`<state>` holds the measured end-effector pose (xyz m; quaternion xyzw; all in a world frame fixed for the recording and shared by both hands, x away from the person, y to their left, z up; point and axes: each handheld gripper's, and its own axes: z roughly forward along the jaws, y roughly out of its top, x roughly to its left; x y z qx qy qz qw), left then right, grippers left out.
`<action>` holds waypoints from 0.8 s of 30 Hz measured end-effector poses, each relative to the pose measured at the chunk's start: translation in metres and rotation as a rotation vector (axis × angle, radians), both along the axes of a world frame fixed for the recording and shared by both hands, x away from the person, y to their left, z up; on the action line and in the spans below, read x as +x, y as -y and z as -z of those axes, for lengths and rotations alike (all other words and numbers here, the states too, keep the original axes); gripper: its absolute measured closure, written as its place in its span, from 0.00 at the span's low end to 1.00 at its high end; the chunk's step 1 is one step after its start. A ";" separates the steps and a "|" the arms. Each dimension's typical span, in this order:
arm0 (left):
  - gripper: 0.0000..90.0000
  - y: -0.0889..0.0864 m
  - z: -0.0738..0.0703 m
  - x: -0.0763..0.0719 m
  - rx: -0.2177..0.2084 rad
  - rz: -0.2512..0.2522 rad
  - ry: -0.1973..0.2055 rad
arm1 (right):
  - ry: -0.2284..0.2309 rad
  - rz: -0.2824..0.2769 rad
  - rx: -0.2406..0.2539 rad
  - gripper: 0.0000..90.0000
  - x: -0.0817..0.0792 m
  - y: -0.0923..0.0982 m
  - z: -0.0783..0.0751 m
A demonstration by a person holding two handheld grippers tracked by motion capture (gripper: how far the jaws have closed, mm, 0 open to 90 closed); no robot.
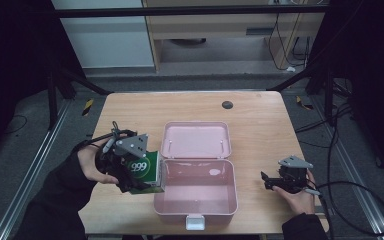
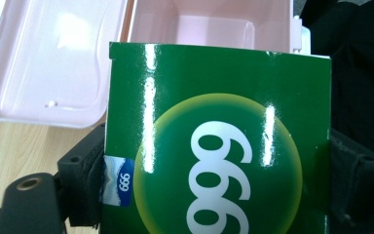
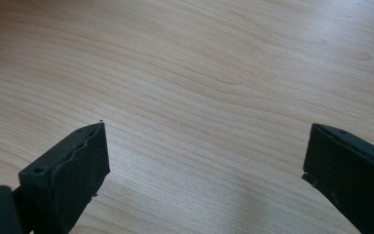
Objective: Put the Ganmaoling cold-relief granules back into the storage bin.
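A green carton marked "999" (image 1: 147, 171) hangs just left of the open pink box (image 1: 196, 194), with my left gripper (image 1: 130, 172) shut on it. In the left gripper view the green carton (image 2: 214, 141) sits between both black jaws, and the pink box (image 2: 209, 24) lies beyond it with its lid (image 2: 48, 58) folded back. My right gripper (image 1: 272, 181) rests low over the table to the right of the box, jaws wide apart. In the right gripper view the right gripper (image 3: 204, 151) is open over bare wood (image 3: 199, 73).
The pink box's lid (image 1: 196, 139) lies flat behind its tray, and a white latch (image 1: 195, 221) sticks out at the table's front edge. A dark round spot (image 1: 227, 104) marks the far table top. Cables (image 1: 360, 200) trail off the right side.
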<state>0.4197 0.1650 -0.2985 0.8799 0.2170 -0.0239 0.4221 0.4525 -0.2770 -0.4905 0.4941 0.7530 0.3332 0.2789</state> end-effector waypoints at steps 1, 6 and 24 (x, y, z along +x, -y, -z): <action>0.16 0.002 0.000 0.001 0.012 0.016 0.007 | 0.003 -0.002 -0.003 0.04 0.000 0.000 0.000; 0.16 0.009 -0.002 0.002 0.042 0.065 0.028 | 0.001 0.000 -0.002 0.04 0.000 0.000 0.000; 0.16 0.046 0.002 0.006 0.078 0.168 0.055 | 0.004 -0.003 -0.003 0.04 0.000 0.000 0.000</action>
